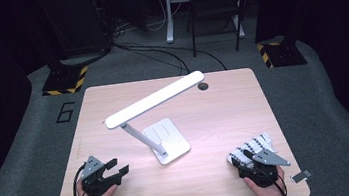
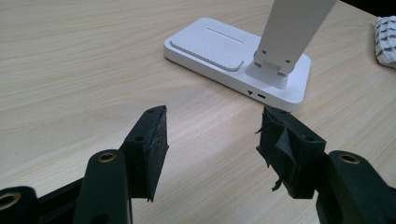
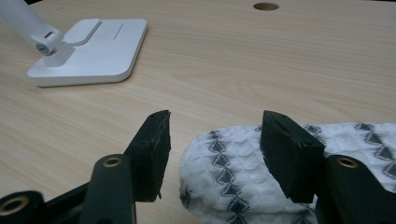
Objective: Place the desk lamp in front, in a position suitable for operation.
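The jaws of the left gripper [image 1: 115, 168] stood well apart over bare table [image 1: 208, 184], nothing between them; they pointed toward the white lamp base [image 2: 233, 56], which lay ahead and clear of them; the lamp [image 1: 155, 100] stood mid-table, its arm tilted and its bar head slanting above. The right gripper [image 3: 215, 140] also had its jaws apart; the folded white cloth with a dark pattern [image 3: 233, 186] lay on the table partly between and under them, its rounded end nearer the left jaw; whether the pads touched it I could not tell.
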`<state>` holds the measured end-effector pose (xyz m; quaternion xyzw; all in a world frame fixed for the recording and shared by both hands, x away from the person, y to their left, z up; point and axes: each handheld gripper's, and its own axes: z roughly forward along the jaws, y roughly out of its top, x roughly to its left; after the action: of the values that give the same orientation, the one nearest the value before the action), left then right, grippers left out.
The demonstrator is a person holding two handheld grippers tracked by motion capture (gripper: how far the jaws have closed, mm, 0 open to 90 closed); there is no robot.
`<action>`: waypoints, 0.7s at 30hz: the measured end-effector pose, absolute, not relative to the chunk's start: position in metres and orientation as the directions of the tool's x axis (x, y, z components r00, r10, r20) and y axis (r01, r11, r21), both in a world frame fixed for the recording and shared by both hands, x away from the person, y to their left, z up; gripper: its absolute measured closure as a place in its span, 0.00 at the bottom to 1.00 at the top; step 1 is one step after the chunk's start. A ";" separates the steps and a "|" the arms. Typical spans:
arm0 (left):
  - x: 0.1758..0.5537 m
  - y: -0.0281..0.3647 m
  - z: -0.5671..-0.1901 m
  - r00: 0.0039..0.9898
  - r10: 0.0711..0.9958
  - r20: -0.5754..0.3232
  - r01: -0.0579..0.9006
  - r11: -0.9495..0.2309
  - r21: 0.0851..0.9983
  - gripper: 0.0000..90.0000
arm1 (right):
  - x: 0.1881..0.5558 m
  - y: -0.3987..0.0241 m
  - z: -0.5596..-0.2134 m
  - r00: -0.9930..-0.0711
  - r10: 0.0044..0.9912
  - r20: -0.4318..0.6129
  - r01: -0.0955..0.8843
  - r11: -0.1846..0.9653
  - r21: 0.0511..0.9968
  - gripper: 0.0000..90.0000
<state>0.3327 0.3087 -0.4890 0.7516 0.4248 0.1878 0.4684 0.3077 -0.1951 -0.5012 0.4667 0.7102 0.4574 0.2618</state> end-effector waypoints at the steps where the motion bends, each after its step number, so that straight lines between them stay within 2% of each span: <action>1: 0.333 0.308 -0.489 0.569 0.814 -0.116 0.462 -0.200 0.864 0.46 | 0.307 -0.195 -0.501 -0.421 0.905 0.058 0.420 0.138 0.897 0.48; 11: 0.330 0.309 -0.489 0.565 0.816 -0.126 0.462 -0.186 0.867 0.46 | 0.309 -0.200 -0.501 -0.389 0.919 0.055 0.418 0.124 0.900 0.48; 16: 0.330 0.311 -0.488 0.562 0.817 -0.131 0.470 -0.184 0.863 0.46 | 0.310 -0.211 -0.495 -0.367 0.930 0.010 0.411 0.152 0.899 0.49; 21: 0.331 0.311 -0.488 0.569 0.815 -0.115 0.458 -0.198 0.866 0.46 | 0.311 -0.230 -0.497 -0.320 0.946 0.054 0.456 0.104 0.884 0.48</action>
<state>0.3311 0.3108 -0.4884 0.7505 0.4241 0.1894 0.4702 0.3106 -0.2300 -0.4967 0.5100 0.6870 0.4336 0.2828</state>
